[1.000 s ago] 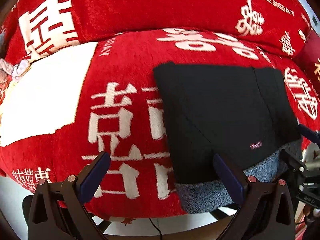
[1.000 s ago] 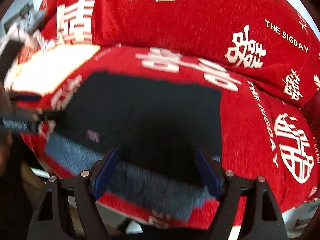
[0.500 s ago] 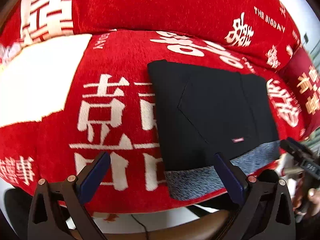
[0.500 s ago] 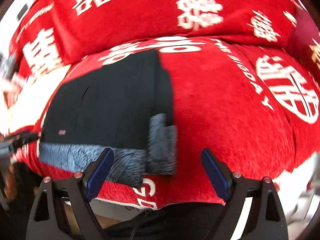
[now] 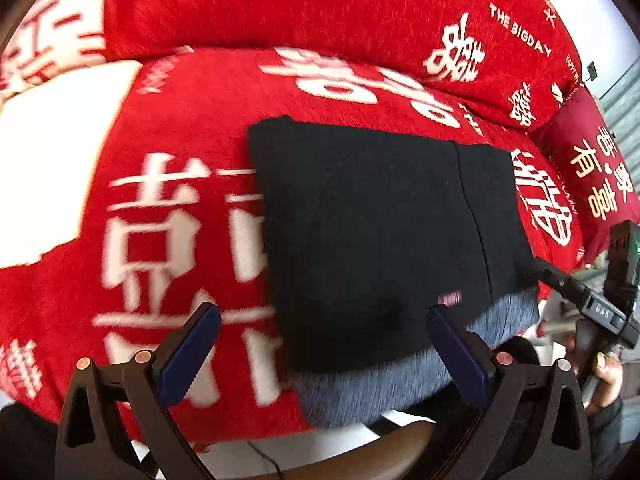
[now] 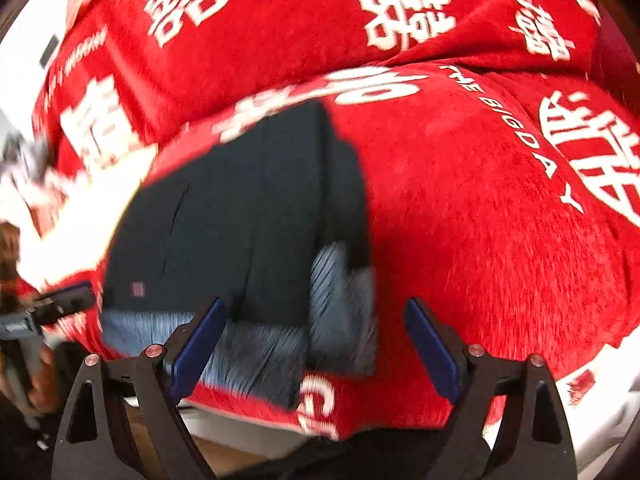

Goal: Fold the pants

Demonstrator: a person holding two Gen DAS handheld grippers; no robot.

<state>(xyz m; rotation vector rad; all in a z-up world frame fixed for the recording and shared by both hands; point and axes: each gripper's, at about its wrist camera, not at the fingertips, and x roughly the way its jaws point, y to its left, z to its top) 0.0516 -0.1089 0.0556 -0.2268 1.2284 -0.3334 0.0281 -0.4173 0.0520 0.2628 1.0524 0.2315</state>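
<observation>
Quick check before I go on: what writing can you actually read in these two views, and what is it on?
"THE BIGDAY": red blanket, back cushion; also on the seat.
"DAS": right tool body, left view.
Big white Chinese characters: blanket; not transcribed.
Gold characters: dark red pillow; not transcribed.
Small red tag on pants: too small to read.

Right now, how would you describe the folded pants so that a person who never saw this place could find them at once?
Look at the big red sofa cover printed with white characters. On its seat, near the front edge, lie the folded pants, a flat black rectangle. A grey ribbed waistband along the near edge and a small red label set them apart; everything around them is red and white.
</observation>
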